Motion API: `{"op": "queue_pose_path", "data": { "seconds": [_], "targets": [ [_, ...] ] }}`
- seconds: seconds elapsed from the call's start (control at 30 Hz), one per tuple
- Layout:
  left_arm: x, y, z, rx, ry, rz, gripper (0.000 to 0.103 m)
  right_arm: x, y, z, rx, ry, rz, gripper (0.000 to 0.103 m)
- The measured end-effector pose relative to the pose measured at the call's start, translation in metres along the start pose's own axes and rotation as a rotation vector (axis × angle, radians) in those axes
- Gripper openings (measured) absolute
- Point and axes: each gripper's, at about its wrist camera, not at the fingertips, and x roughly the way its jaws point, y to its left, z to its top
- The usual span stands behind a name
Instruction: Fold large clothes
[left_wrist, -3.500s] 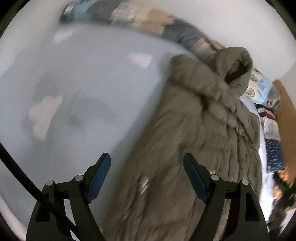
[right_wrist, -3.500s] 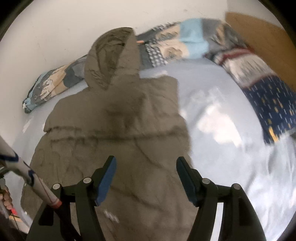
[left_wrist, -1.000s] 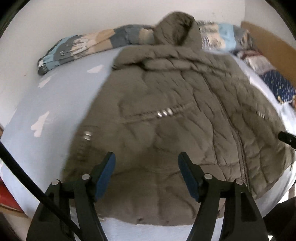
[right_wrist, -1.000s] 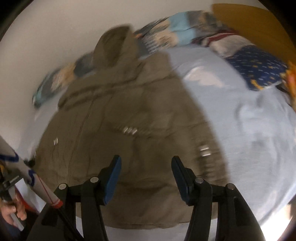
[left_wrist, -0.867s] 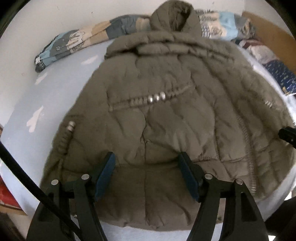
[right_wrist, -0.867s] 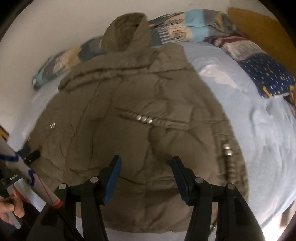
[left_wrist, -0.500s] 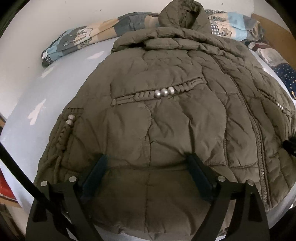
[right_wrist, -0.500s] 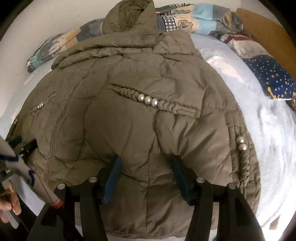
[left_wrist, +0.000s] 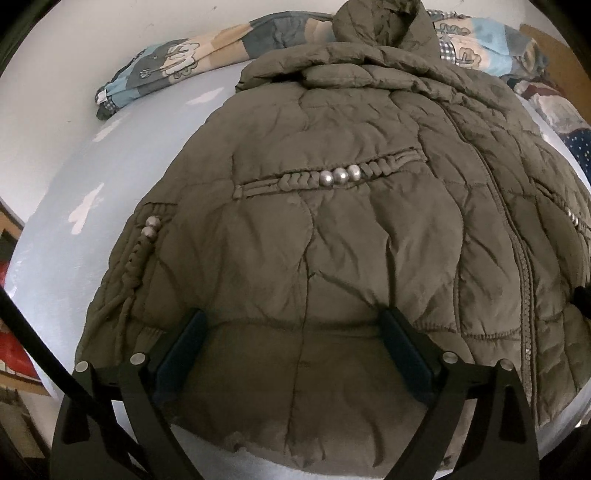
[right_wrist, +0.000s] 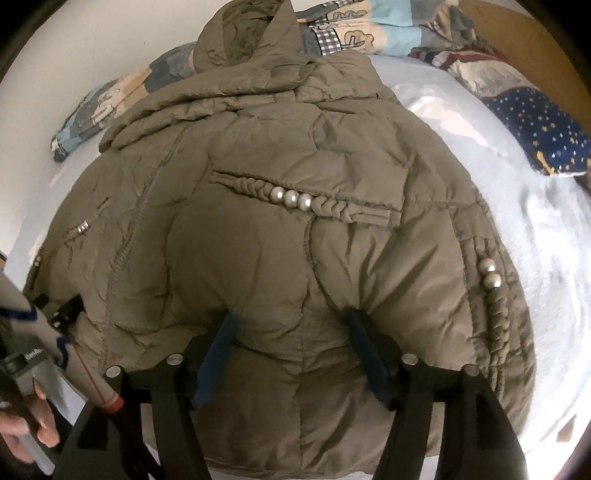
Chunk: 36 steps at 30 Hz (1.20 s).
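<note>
Both claws now sit low over the hem of the olive padded jacket, which lies spread flat, front up, on the pale blue bed, hood toward the wall. A second ago I saw the jacket blurred and smaller in both views; it now fills them, sharp. My left claw has just been opening: its blue pads stand wide, pressed into the fabric on either side of a hem panel without pinching it. My right claw has likewise been opening; its pads dent the padding, a puffed fold between them, not clamped. A patterned blanket lies along the wall behind the hood. A hand shows at the right view's lower left.
</note>
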Motion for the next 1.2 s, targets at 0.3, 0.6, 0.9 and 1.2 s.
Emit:
{"op": "queue_pose_path", "data": {
  "seconds": [0.3, 0.6, 0.9, 1.2],
  "targets": [
    [-0.043, -0.017, -0.004, 0.062, -0.113, 0.0, 0.095, -0.024, 0.007, 0.0, 0.069, -0.033, 0.003, 0.077],
    [-0.086, -0.031, -0.001, 0.119, -0.25, -0.015, 0.095, -0.065, 0.02, -0.003, 0.061, -0.155, 0.065, 0.077],
    [-0.095, -0.03, 0.033, 0.102, -0.234, -0.078, 0.095, -0.063, 0.01, 0.001, 0.116, -0.145, 0.126, 0.077],
    [-0.083, -0.027, 0.094, 0.064, -0.221, -0.125, 0.095, -0.058, -0.001, 0.01, 0.16, -0.133, 0.18, 0.077]
  ]
}}
